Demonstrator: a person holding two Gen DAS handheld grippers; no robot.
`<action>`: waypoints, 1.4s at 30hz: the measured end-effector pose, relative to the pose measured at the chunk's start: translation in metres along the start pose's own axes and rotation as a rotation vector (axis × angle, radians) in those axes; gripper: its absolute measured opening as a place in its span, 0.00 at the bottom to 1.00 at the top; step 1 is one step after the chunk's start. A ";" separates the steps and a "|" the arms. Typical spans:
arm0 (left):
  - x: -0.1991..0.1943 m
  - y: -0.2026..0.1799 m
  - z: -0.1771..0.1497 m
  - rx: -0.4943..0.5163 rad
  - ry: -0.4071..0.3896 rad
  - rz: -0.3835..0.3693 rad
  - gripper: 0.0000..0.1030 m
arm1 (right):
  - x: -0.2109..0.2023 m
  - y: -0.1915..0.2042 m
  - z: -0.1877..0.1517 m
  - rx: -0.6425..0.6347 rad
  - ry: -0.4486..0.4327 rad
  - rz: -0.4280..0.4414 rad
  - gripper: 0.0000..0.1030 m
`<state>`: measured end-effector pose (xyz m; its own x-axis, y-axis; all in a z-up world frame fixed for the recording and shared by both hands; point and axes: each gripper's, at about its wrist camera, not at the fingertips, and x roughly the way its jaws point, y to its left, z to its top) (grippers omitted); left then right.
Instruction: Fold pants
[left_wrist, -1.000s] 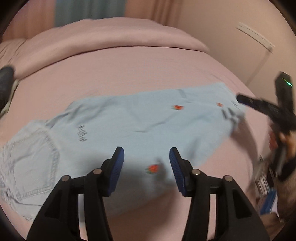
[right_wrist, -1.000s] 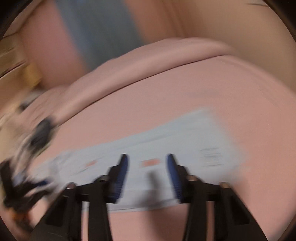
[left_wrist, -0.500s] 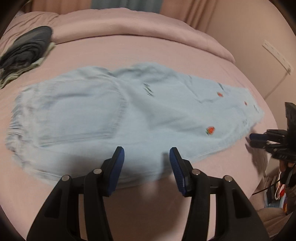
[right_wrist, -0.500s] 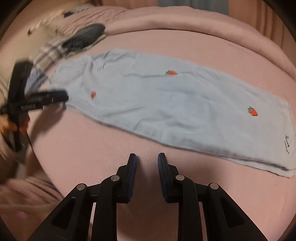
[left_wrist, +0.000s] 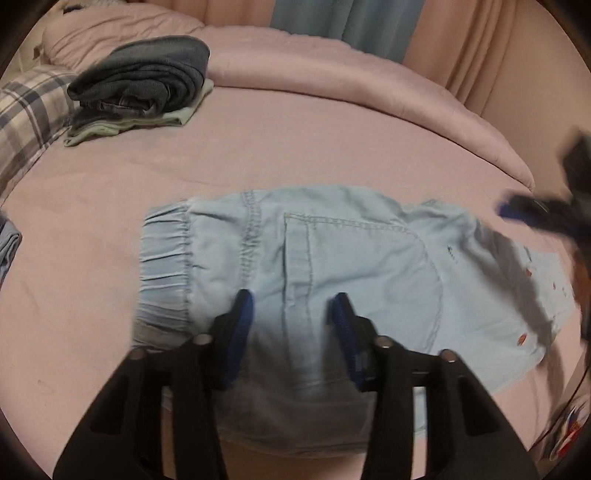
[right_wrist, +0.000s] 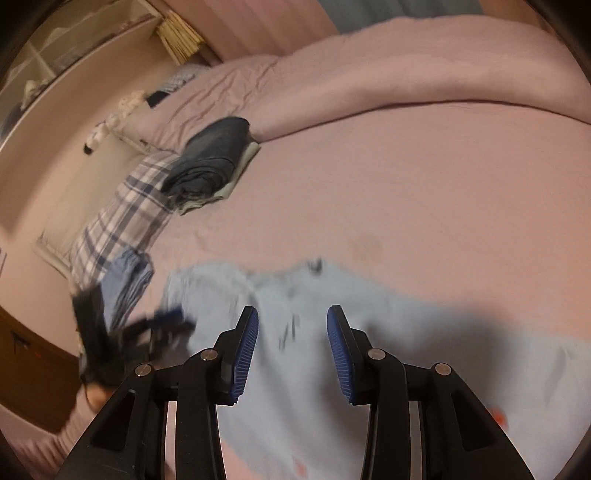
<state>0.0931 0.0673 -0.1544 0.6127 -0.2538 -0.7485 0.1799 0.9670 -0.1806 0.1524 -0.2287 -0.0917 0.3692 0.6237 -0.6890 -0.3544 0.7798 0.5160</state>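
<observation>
Light blue pants (left_wrist: 332, 258) lie flat on the pink bed (left_wrist: 295, 140), elastic waistband at the left and back pocket facing up. My left gripper (left_wrist: 291, 314) hovers over the pocket area near the waistband, its jaws closing with only air between the blue pads. In the right wrist view the pants (right_wrist: 406, 332) are blurred, small red marks showing near the bottom. My right gripper (right_wrist: 291, 332) hangs above them, its jaws opening and holding nothing. Each gripper shows as a dark blur in the other's view: right gripper (left_wrist: 535, 214), left gripper (right_wrist: 162, 325).
A stack of folded dark clothes (left_wrist: 140, 81) on a pale garment sits at the back left, beside a plaid pillow (left_wrist: 26, 110). A folded blue garment (right_wrist: 127, 280) lies next to the pillow. A rolled pink duvet (left_wrist: 332, 66) runs along the back.
Both grippers swept along the pants toward the waistband end. The left jaws have narrowed a little. The right jaws, nearly together half a second ago, stand wider now.
</observation>
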 end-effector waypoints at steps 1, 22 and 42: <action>-0.002 0.001 -0.002 0.012 -0.010 -0.006 0.39 | 0.020 0.003 0.012 -0.011 0.036 -0.017 0.38; -0.012 0.013 -0.011 -0.003 -0.022 -0.071 0.25 | 0.073 0.004 0.033 -0.071 0.142 -0.280 0.07; -0.052 -0.030 -0.039 0.130 0.029 0.057 0.33 | 0.010 0.123 -0.152 -0.372 0.222 -0.018 0.09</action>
<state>0.0263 0.0526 -0.1348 0.6025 -0.1961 -0.7736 0.2445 0.9681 -0.0550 -0.0184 -0.1345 -0.1128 0.1988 0.5516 -0.8101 -0.6499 0.6929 0.3123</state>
